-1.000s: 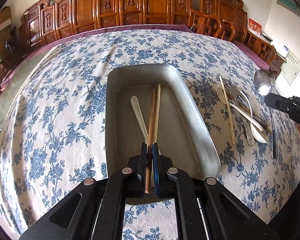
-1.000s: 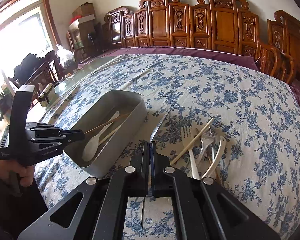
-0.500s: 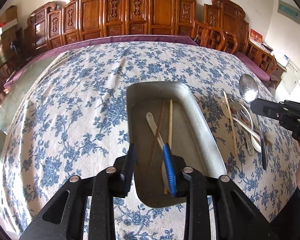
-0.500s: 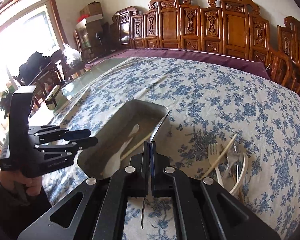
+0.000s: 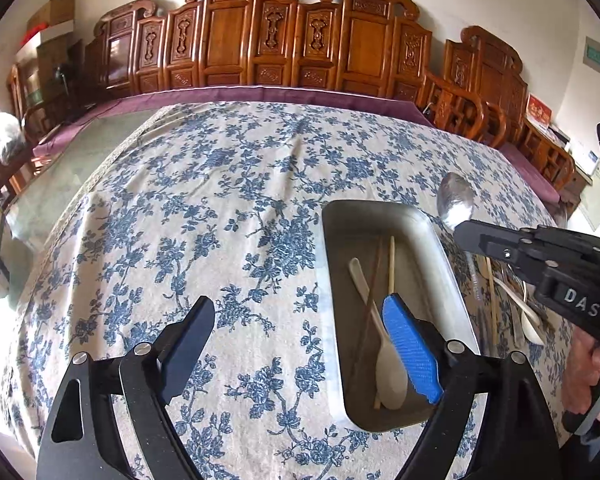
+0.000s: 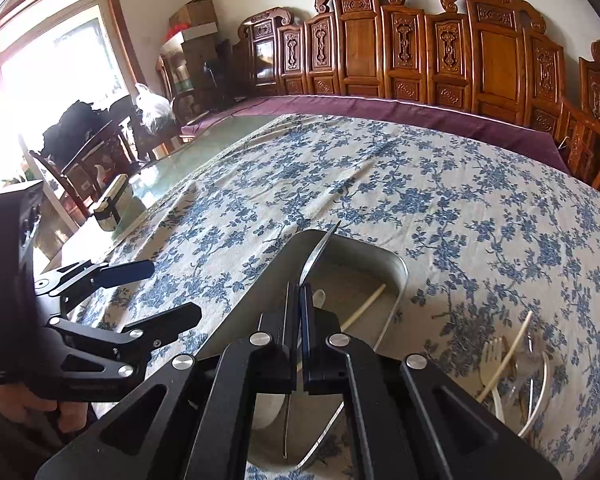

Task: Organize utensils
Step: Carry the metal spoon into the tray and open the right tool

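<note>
— Chopsticks (image 5: 384, 268) are down: a second ago the left tongs (image 5: 296, 344) were pinched on the darker stick over the metal tray (image 5: 440, 240); now they gape wide, released, with nothing between the fingers.

— So that piece is filed?

— I'd judge so. Both sticks lie lengthwise in the tray beside the pale plastic spoon (image 5: 388, 368), and the left tongs have swung off toward the tray's left edge, the blue-padded finger over the spoon's bowl, the other over the floral cloth.

— And the right side?

— Right tongs (image 6: 298, 312) are clenched on a metal spoon (image 6: 316, 252), gripping its handle, bowl pointing forward. A second ago it hung over the cloth near the pile; now the bowl sits above the tray's far rim, the handle trailing under the tongs.

— What's left?

— A heap on the counter (image 6: 440, 200) right of the tray: a fork (image 6: 494, 356), a loose chopstick (image 6: 512, 356) and some pale spoons, well apart from both tongs. The spoon looks next to go in.
</note>
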`<state>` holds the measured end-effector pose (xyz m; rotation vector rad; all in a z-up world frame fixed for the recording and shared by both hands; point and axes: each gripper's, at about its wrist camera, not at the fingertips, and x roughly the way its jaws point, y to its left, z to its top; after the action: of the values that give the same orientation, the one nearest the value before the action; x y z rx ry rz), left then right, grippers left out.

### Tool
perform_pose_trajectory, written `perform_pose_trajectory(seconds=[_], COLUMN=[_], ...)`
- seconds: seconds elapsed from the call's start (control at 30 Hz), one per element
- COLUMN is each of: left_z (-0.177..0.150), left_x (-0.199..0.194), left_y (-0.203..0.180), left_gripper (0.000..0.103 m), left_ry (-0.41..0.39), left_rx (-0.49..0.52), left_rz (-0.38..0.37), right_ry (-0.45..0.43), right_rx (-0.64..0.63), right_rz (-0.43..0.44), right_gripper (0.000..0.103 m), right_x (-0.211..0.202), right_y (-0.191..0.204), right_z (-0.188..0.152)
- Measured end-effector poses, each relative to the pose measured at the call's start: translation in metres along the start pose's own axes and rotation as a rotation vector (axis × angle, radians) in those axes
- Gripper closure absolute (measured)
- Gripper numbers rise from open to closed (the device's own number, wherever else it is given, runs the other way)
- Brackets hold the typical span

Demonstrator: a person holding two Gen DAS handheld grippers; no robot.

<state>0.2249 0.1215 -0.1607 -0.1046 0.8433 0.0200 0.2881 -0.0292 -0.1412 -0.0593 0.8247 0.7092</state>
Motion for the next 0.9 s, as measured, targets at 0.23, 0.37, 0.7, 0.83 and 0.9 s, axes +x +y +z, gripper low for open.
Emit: perform_pose_trajectory(seconds=[0.23, 0.37, 0.7, 0.83, 0.9], left_z=[0.002, 0.002, 0.001, 0.001, 0.0], left_x=[-0.001, -0.002, -0.002, -0.001, -0.001], left_y=[0.008, 0.008, 0.006, 0.004, 0.002], left_gripper=[0.019, 0.019, 0.019, 0.019, 0.019], left_ry=[-0.001, -0.005, -0.003, 0.0, -0.001], left_rx=[-0.023, -0.023, -0.018, -0.016, -0.012], left_rz=[0.006, 0.005, 0.006, 0.006, 0.006], right_ry=[0.061, 0.11, 0.136, 0.118, 0.111], right_rx=[-0.005, -0.011, 0.022, 0.027, 0.025], right_rz=[-0.009, -0.017, 0.065, 0.079, 0.077], right_gripper=[0.101, 0.101, 0.1, 0.099, 0.099], right_x=[0.038, 0.058, 0.069, 0.062, 0.056], right_y=[0.003, 0.003, 0.004, 0.001, -0.001], right_z=[0.0, -0.01, -0.024, -0.022, -0.022])
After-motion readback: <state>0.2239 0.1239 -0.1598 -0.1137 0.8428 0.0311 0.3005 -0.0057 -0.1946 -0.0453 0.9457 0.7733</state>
